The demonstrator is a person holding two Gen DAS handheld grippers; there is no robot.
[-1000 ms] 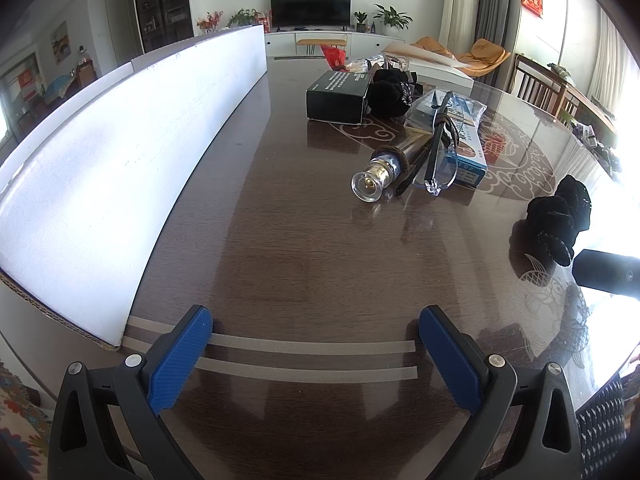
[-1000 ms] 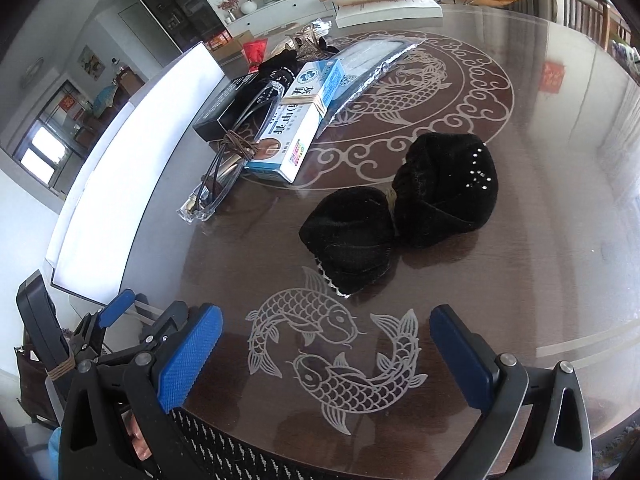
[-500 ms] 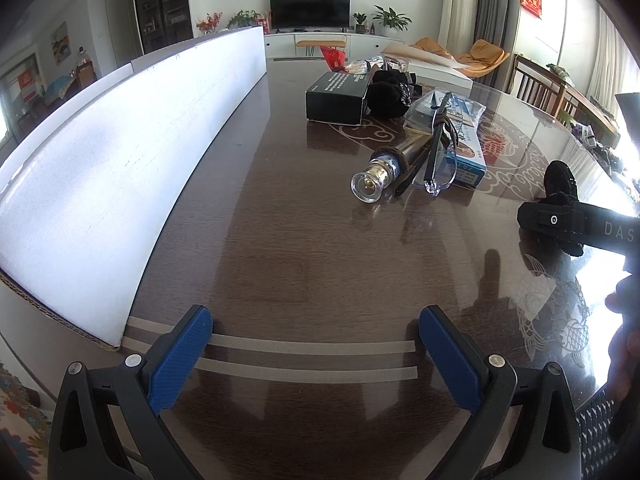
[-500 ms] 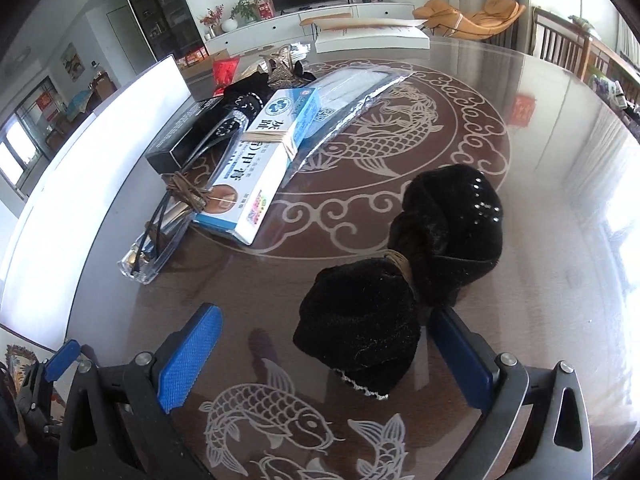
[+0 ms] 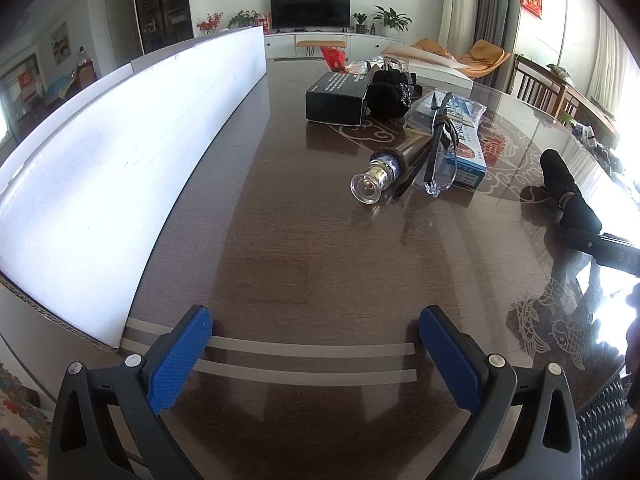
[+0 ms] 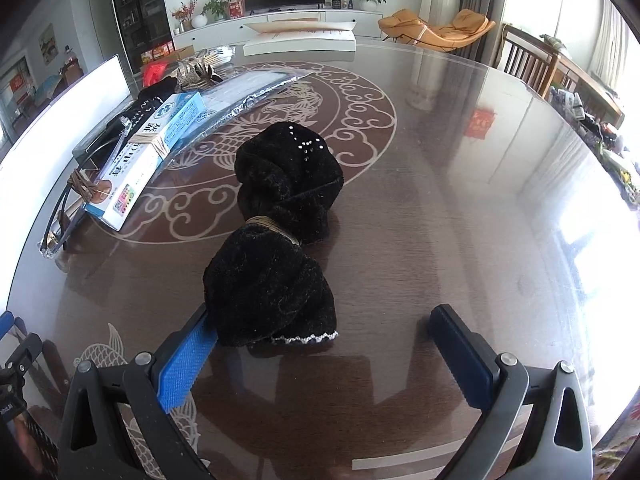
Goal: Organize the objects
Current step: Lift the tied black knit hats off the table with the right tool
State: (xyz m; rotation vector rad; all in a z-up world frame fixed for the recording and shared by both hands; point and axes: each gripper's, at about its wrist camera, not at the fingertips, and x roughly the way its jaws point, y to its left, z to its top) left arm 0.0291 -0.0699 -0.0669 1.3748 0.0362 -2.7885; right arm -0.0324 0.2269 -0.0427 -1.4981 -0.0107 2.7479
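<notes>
A black fuzzy cloth bundle (image 6: 276, 272), tied at its waist with a band, lies on the dark wooden table (image 6: 460, 208). My right gripper (image 6: 320, 324) is open around its near end, and the left blue pad (image 6: 188, 356) touches the cloth. In the left wrist view the same bundle (image 5: 564, 188) lies at the far right with the right gripper's body (image 5: 600, 246) on it. My left gripper (image 5: 316, 344) hovers open and holds nothing, low over the table's near edge. Ahead of it lie a glass bottle (image 5: 378, 178), glasses (image 5: 436, 160) and a blue-white box (image 5: 466, 152).
A tall white board (image 5: 120, 152) stands along the table's left side. A black box (image 5: 338, 98) and another black cloth bundle (image 5: 390, 90) sit farther back. A foil-edged plastic bag (image 6: 244, 92) lies behind the blue-white box (image 6: 148, 160). Chairs stand beyond the right edge.
My right gripper has moved forward and turned toward the black bundle, whose near end now sits between its fingers. The left gripper has stayed put.
</notes>
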